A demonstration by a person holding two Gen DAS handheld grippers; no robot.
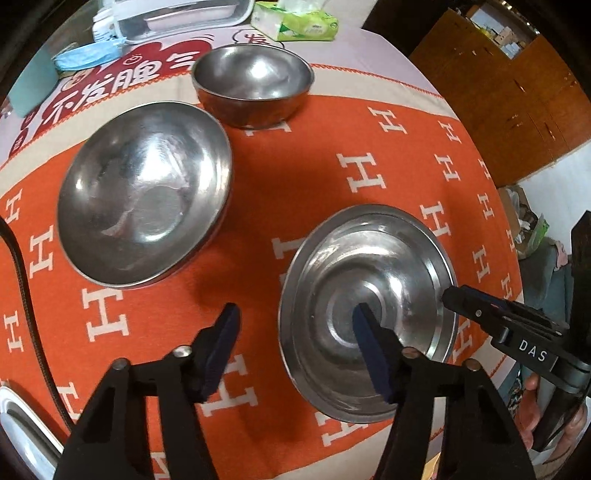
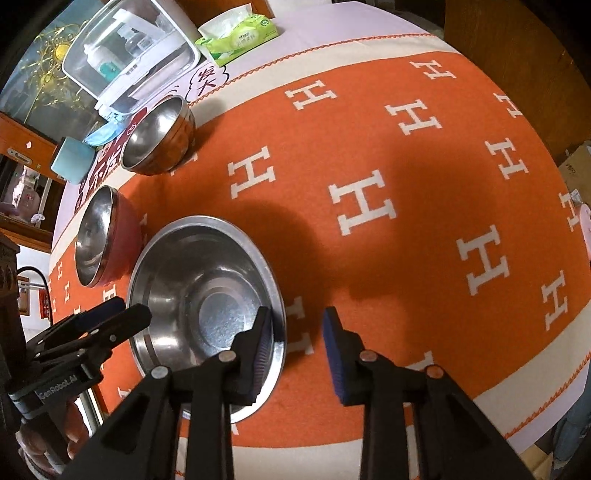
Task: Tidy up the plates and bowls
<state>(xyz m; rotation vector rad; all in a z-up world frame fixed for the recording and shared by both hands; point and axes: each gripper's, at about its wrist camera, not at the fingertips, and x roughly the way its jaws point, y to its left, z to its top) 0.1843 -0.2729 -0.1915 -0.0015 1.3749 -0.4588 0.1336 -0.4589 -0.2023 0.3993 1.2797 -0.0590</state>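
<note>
A steel plate-like dish (image 1: pixel 369 310) (image 2: pixel 207 306) lies on the orange cloth. My left gripper (image 1: pixel 295 325) is open, its right finger over the dish's inside and its left finger outside the rim. My right gripper (image 2: pixel 297 339) is open, its left finger over the dish's right rim. It shows as a dark tip (image 1: pixel 454 295) at the dish's right edge. A wide steel bowl with a red outside (image 1: pixel 144 206) (image 2: pixel 99 236) sits to the left. A smaller steel bowl (image 1: pixel 253 83) (image 2: pixel 159 136) stands behind it.
An orange H-pattern cloth (image 2: pixel 369 147) covers the table. At the far edge are a clear lidded box (image 2: pixel 129 55), a green tissue pack (image 1: pixel 295 22) (image 2: pixel 240 35), a blue mask (image 1: pixel 85 55) and a teal box (image 2: pixel 72 160). A steel tray corner (image 1: pixel 14 417) lies at near left.
</note>
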